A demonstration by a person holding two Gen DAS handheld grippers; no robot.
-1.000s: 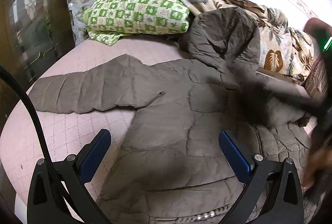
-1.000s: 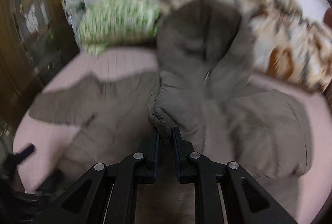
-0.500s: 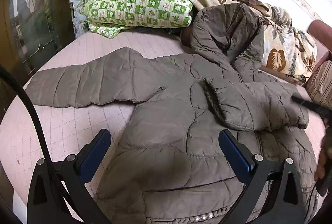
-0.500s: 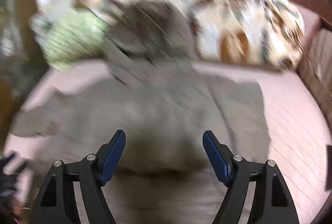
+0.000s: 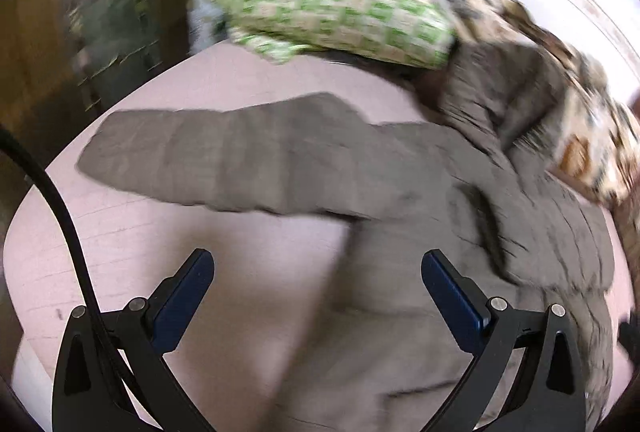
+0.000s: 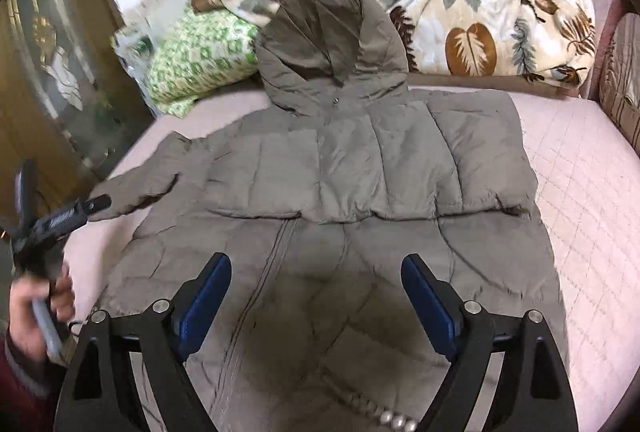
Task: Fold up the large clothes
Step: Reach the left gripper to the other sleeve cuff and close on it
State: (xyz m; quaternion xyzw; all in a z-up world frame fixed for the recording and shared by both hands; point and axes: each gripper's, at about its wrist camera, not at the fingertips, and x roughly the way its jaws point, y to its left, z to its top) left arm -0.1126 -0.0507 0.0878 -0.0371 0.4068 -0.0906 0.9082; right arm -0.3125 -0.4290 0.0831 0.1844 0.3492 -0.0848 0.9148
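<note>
Pink bed (image 6: 580,192) holds jacket (image 6: 340,160); right tongs (image 6: 316,296) opening, empty

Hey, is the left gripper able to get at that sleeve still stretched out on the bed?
Probably yes. The left gripper is open and empty, and the outstretched sleeve lies flat on the pink bed cover just ahead of it, with nothing on top.
</note>
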